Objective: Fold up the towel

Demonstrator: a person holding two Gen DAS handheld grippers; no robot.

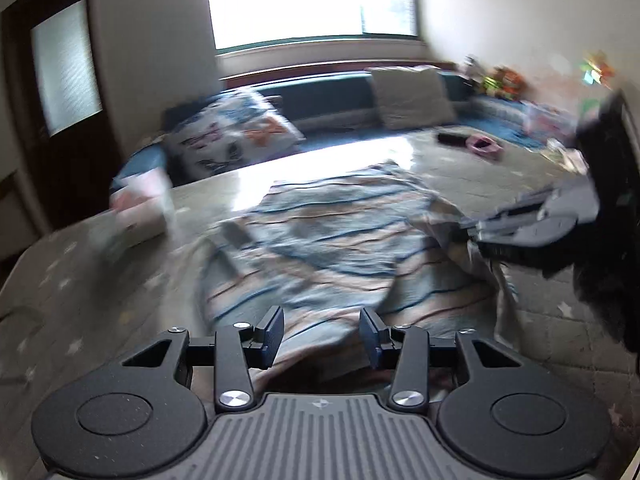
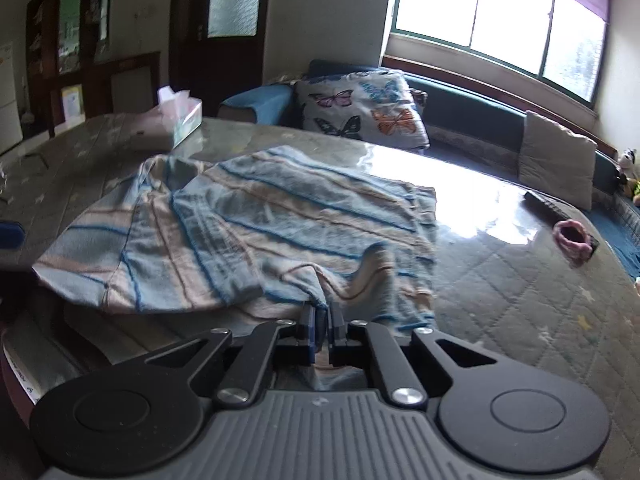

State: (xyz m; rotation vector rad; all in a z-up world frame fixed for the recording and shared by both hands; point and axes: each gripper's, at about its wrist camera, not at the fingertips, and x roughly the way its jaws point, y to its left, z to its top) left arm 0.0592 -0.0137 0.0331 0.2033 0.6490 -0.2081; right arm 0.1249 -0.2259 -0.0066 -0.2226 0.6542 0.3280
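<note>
1. Grippers, qty 2. Left gripper (image 1: 321, 334): fingers (image 1: 272, 336) spread apart, nothing between them, poised just over the near edge of the towel (image 1: 332, 240). Left-wrist view is motion-blurred, so contact w/ cloth cannot be told. Right gripper (image 2: 323, 330): fingers (image 2: 309, 332) pressed together, pinching a pointed fold of the towel at its near edge. In the left-wrist view the right gripper (image 1: 532, 218) shows at the towel's right side, w/ a dark sleeve (image 1: 608, 208) behind it.

2. Towel, qty 1. Blue, w/ beige and dark-blue stripes. Lies rumpled on the bench (image 2: 520, 280), approx. centre. One layer is turned over onto the rest, creased, not flat. Left portion hangs over the near bench edge.

3. Bench, qty 1. Quilted grey cover w/ small stars under a glossy clear sheet; strong window glare on the far half.

4. Other items on bench: tissue box (image 2: 182, 118), qty 1, far left, well apart from towel. Dark flat remote-like object (image 2: 546, 208), qty 1, far right. Pink ring-shaped item (image 2: 572, 240), qty 1, just beside it.

5. Beyond bench: blue sofa (image 2: 256, 102), qty 1, carrying 2 cushions: butterfly-print cushion (image 2: 360, 108) and plain grey cushion (image 2: 556, 160). Window (image 2: 500, 20) above the sofa. Dark door (image 2: 224, 20) w/ frosted pane, left.
</note>
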